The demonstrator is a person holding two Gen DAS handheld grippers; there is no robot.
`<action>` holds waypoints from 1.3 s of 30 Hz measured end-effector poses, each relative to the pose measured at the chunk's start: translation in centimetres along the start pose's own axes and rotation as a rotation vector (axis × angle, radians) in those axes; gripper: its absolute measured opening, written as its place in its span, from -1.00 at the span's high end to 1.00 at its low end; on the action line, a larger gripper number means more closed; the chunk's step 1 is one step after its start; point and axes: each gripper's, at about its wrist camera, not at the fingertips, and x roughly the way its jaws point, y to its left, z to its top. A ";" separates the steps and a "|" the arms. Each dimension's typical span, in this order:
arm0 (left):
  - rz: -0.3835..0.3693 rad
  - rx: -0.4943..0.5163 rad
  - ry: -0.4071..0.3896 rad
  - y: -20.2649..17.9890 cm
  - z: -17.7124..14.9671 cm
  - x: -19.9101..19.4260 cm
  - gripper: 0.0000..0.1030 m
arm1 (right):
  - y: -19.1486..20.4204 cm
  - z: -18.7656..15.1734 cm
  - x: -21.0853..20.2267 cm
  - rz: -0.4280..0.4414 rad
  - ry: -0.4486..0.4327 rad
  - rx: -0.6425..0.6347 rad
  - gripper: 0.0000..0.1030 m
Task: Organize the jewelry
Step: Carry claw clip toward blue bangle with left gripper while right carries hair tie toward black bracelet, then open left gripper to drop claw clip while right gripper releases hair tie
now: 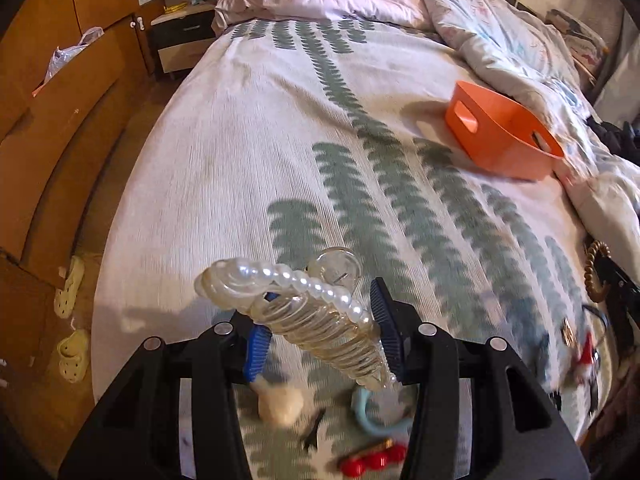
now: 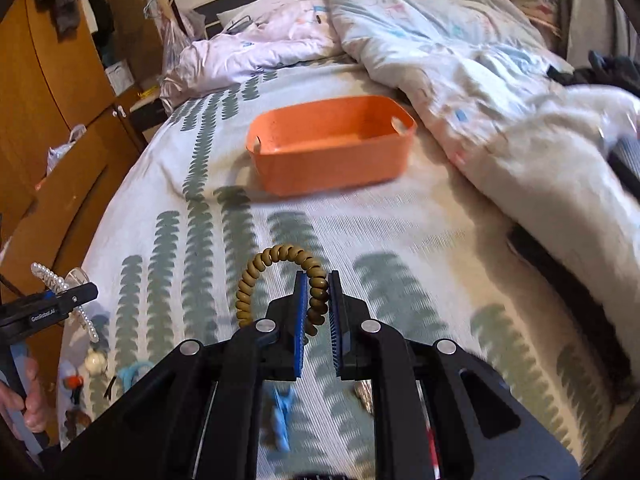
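My left gripper (image 1: 324,292) is shut on a clear hair claw clip (image 1: 320,324) trimmed with pearls and holds it above the bedspread. In the right wrist view the same clip (image 2: 52,276) shows at the far left. My right gripper (image 2: 318,280) is shut on a tan spiral hair tie (image 2: 276,254), whose loop arches up to the left of the pads. An orange basket (image 2: 328,164) with cut-out handles stands on the bed ahead of both grippers, with nothing visible inside. From the left wrist the basket (image 1: 500,140) lies far to the upper right.
Small pieces lie on the bedspread below the grippers: red beads (image 1: 372,460), a light blue ring (image 1: 368,412), a cream ball (image 1: 280,404), a blue clip (image 2: 282,412). A crumpled duvet (image 2: 480,80) crowds the basket's right side. A wooden wardrobe (image 1: 60,120) stands to the left.
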 end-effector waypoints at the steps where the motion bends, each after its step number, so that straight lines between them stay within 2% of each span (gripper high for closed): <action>1: -0.010 0.005 -0.001 -0.1 -0.6 -0.3 0.08 | 0.0 -0.6 -0.5 0.012 -0.004 0.002 0.77; 5: -0.067 0.023 -0.006 -1.0 -3.7 -2.2 0.08 | 1.2 -3.7 -3.2 0.068 -0.019 -0.029 0.77; 11: -0.129 0.097 -0.021 -3.8 -9.1 -5.6 0.08 | 3.8 -9.4 -6.1 0.149 0.012 -0.085 0.77; 15: -0.170 0.133 0.019 -5.2 -13.4 -5.8 0.08 | 4.7 -12.8 -6.8 0.171 0.050 -0.105 0.77; 18: -0.145 0.162 0.035 -5.9 -15.6 -4.9 0.08 | 5.1 -15.1 -6.9 0.173 0.077 -0.121 0.77; 22: -0.090 0.164 0.058 -5.7 -16.6 -3.3 0.08 | 5.3 -16.9 -6.5 0.160 0.105 -0.134 0.77; 29: -0.045 0.178 0.052 -5.3 -17.0 -2.3 0.07 | 4.8 -17.5 -6.0 0.117 0.104 -0.144 0.74; 31: -0.035 0.181 0.042 -5.4 -17.3 -2.3 0.00 | 4.7 -17.5 -6.0 0.107 0.103 -0.152 0.69; 33: -0.031 0.169 0.030 -5.2 -17.3 -2.4 -0.26 | 4.5 -17.4 -6.0 0.089 0.093 -0.159 0.66; 35: -0.031 0.158 0.018 -5.0 -17.4 -2.7 -0.32 | 4.5 -17.4 -6.1 0.098 0.088 -0.158 0.62; 39: 0.014 0.145 -0.035 -4.8 -17.3 -3.8 -0.58 | 4.5 -17.2 -6.6 0.101 0.054 -0.162 0.58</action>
